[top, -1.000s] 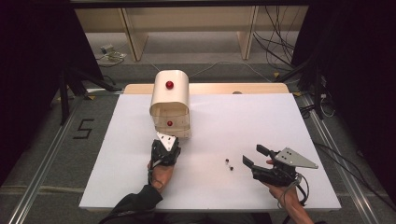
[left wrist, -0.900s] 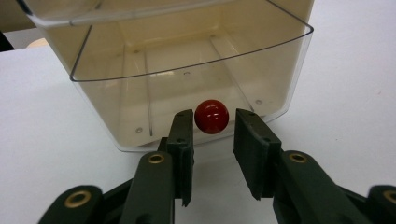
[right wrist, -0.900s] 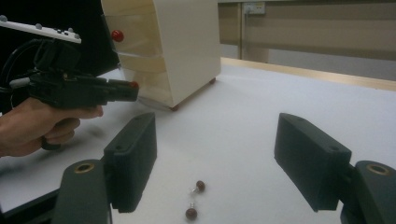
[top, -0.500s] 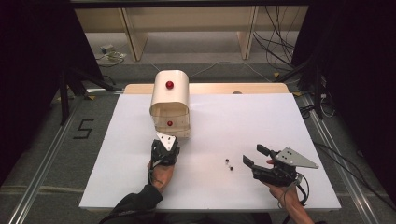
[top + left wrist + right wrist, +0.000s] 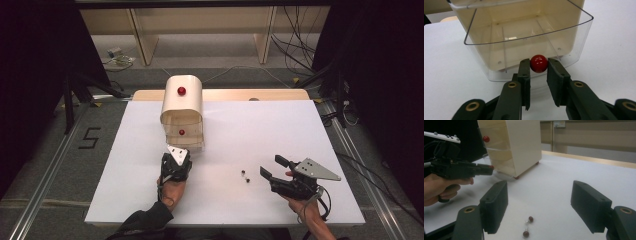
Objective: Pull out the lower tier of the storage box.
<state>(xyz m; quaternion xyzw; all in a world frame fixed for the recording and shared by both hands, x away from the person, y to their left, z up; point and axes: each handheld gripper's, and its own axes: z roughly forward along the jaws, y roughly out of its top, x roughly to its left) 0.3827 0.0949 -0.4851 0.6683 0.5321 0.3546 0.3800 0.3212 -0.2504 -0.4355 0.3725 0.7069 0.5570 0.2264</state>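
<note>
Left gripper [image 5: 538, 68]: held level in the left hand [image 5: 171, 189], jaws just closed, pads clamped. Right gripper [image 5: 272, 167]: held level in the right hand [image 5: 305, 210], jaws wide apart.

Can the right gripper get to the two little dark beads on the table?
Probably yes. The right gripper is open, and the two beads lie on bare white table just ahead of its jaws.
</note>
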